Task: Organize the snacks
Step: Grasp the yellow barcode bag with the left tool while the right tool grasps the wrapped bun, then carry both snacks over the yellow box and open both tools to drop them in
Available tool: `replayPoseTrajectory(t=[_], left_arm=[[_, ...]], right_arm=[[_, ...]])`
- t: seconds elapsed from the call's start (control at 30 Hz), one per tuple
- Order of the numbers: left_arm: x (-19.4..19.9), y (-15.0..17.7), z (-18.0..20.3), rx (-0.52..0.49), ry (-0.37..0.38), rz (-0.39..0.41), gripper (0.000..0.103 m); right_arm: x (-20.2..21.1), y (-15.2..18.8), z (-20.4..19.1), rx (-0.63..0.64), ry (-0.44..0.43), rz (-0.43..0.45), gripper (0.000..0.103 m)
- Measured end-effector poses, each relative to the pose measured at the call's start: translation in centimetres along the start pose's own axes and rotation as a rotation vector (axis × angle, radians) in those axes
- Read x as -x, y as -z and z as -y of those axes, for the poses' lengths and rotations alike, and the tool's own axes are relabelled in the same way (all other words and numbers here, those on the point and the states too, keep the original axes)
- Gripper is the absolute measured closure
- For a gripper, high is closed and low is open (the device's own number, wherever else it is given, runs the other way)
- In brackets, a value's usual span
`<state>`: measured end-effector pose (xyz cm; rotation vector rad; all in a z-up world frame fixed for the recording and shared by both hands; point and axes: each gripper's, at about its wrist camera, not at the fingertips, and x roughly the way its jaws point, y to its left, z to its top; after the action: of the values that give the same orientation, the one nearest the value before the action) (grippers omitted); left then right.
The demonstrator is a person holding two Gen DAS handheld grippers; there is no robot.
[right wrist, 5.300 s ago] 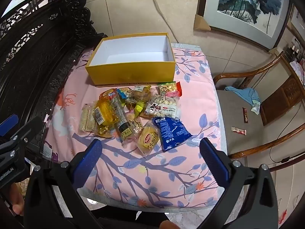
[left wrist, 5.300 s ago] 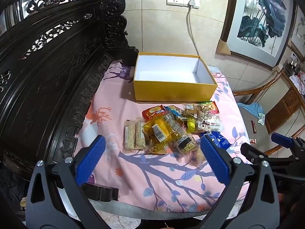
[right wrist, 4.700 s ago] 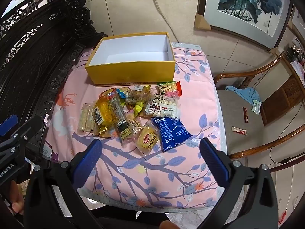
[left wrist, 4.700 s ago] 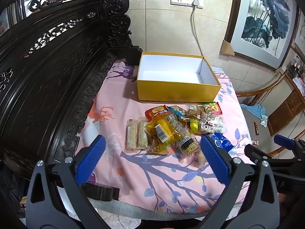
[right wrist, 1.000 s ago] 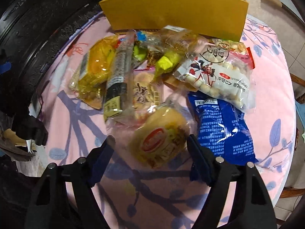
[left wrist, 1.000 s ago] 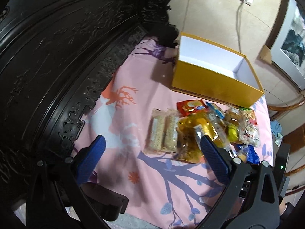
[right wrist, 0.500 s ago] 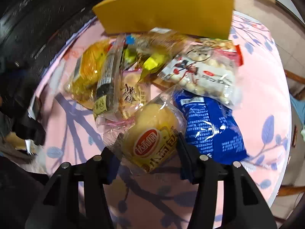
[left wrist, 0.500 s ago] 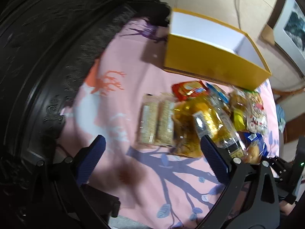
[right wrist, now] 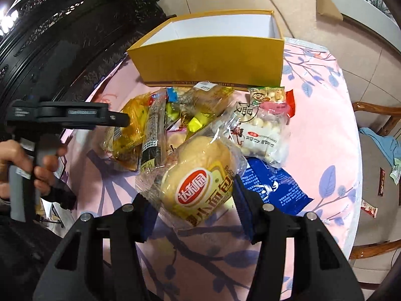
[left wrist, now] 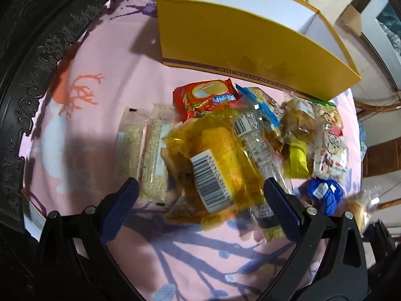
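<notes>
The right hand-held gripper (right wrist: 191, 198) is closed on the bread packet (right wrist: 198, 175), just in front of the yellow box (right wrist: 213, 57). The left hand-held gripper (left wrist: 200, 198) hangs wide open over the yellow snack bag (left wrist: 215, 165), holding nothing. Next, I think, the bread must be carried into the box.

Yellow snack bag (left wrist: 215, 160) smeared by blur, barcode numbers too fuzzy to read, blue packet (right wrist: 273, 188) partly hidden behind the bread packet (right wrist: 198, 183), yellow box (left wrist: 245, 40) top cut off by the picture edge
</notes>
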<state>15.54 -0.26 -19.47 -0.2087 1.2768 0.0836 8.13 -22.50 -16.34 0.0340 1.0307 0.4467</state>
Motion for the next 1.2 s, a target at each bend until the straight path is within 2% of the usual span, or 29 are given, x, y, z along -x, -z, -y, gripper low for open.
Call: replayPoseTrajectory(t=[0.13,0.37,0.43,0.57,0.73,0.9,1.0,1.2], left_arm=[[-0.6,-0.3,-0.2,0.047,0.026,0.010,0.003],[-2.1,-0.4,0.7,0.048,0.115,-0.037,0.037],[-2.2,-0.5,1.0,0.036,0.115,-0.030,0.039],[-2.1,-0.5,0.8,0.036,0.146,-0.019,0.052],[-1.8,0.2,0.1,0.032,0.192,0.002,0.058],[0.1,0.8,-0.4,-0.005,0.229,0.082,0.059],[2.6,1.1,-0.4,-0.060,0.234,0.170,0.059],[7.7,0.2,-0.7,-0.109,0.259,0.300,0.059]], right_arm=[[0.0,0.2,0.7,-0.021,0.003,-0.005,0.047],[-0.2,0.1,1.6,-0.062,0.003,-0.014,0.047],[-0.2,0.1,1.7,-0.066,0.001,-0.013,0.047],[0.0,-0.2,1.7,-0.071,0.001,-0.009,0.047],[0.1,-0.4,1.7,-0.073,0.002,-0.007,0.047],[0.4,-0.8,1.4,-0.066,0.006,0.001,0.047],[0.7,-1.1,1.1,-0.059,0.007,0.011,0.047],[1.8,-3.2,0.7,-0.060,-0.009,0.058,0.047]])
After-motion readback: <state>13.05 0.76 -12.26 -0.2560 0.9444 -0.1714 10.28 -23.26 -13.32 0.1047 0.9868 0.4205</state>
